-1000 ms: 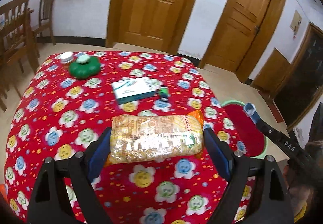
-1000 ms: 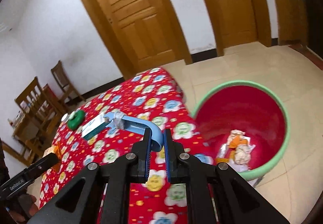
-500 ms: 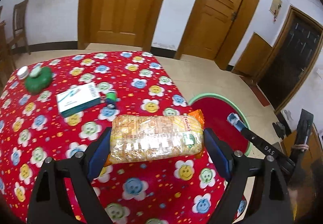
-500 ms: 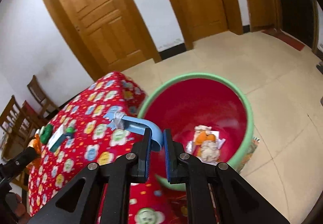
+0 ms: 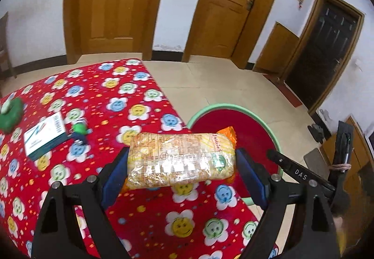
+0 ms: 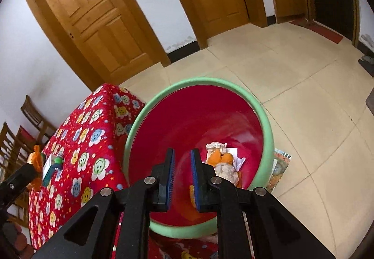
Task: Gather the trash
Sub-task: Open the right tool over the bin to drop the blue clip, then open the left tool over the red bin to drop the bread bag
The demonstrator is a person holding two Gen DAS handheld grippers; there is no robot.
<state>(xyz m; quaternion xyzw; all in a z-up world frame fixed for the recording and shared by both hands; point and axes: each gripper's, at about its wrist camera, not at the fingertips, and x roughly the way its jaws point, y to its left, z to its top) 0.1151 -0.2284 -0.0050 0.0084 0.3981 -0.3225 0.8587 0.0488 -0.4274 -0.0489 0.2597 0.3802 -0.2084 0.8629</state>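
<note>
My left gripper is shut on a clear yellow-orange snack packet, held crosswise between its blue pads above the table's right edge. The red bin with a green rim stands on the floor just beyond that edge. My right gripper hangs over the bin's red inside; its jaws are opening and nothing is between them. Orange peel and crumpled paper lie at the bin's bottom. In the right wrist view, the orange end of the packet shows at far left.
The table has a red flowered cloth carrying a white and teal box, a small green item and a green round container. Tiled floor, wooden doors and chairs surround it.
The blue curved piece is gone from my right gripper, whose jaws have parted above the bin. My left gripper has carried the packet to the right, toward the table edge and bin.
</note>
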